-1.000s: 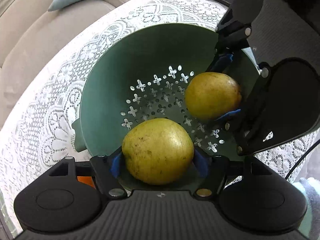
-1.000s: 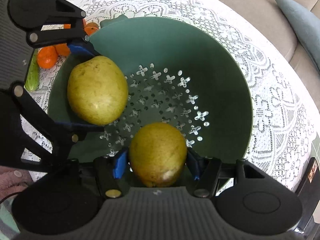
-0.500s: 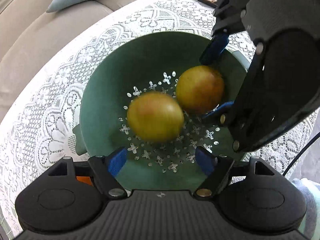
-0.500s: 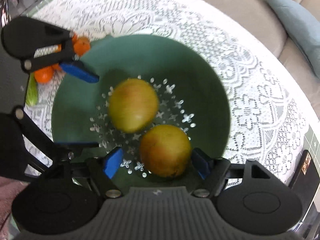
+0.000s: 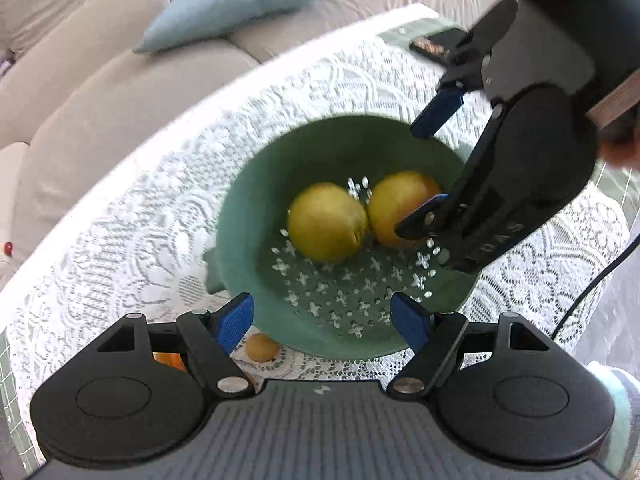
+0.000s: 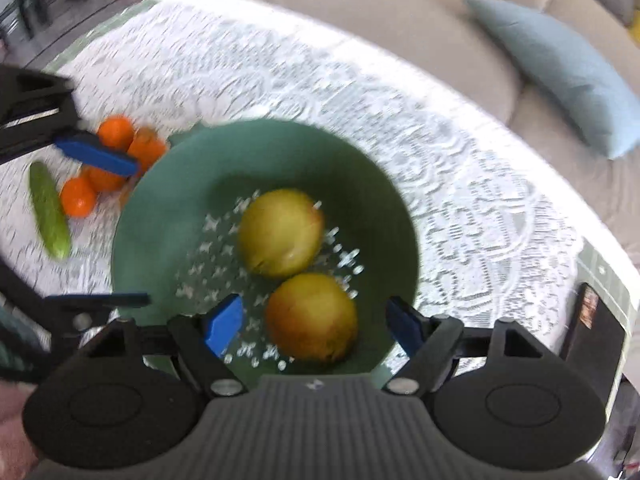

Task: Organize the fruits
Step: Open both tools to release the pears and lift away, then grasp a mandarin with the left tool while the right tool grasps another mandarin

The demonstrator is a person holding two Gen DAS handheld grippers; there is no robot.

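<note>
On the counter (image 5: 120, 216), under a white lace cloth (image 6: 460, 184): one green perforated colander (image 6: 360, 184), upright, cross-shaped holes across the bottom. Inside the colander: two yellow-green fruits touching one another, one with a reddish blush (image 6: 311, 317) lying nearest the right hand-held gripper (image 6: 316, 322), one plainer yellow (image 6: 280, 232) toward the middle of the bowl; same pair in the left wrist view, plain fruit (image 5: 327, 222) and blushed fruit (image 5: 396, 208) side by side. Right hand-held gripper: blue pads spread wide, nothing between them, held above the near rim with the blushed fruit showing below the gap; seen from the left wrist view (image 5: 430, 160) raised over the far side of the bowl, equally spread. Left hand-held gripper (image 5: 322, 322): pads spread wide, empty, above the near rim; seen from the right wrist view (image 6: 100, 232) at the left edge, one pad in front of the oranges. Beside the colander, outside it: cluster of oranges (image 6: 116, 132), just beside the rim; one cucumber (image 6: 49, 210) lying flat, a little farther out; one small brownish-yellow round item (image 5: 262, 347) near the base, kind not discernible. Near the counter's edge: dark flat phone-like item (image 6: 592, 328). Beyond the counter: beige sofa (image 5: 80, 100) with light blue cushion (image 5: 232, 0). Both views motion-blurred.
</note>
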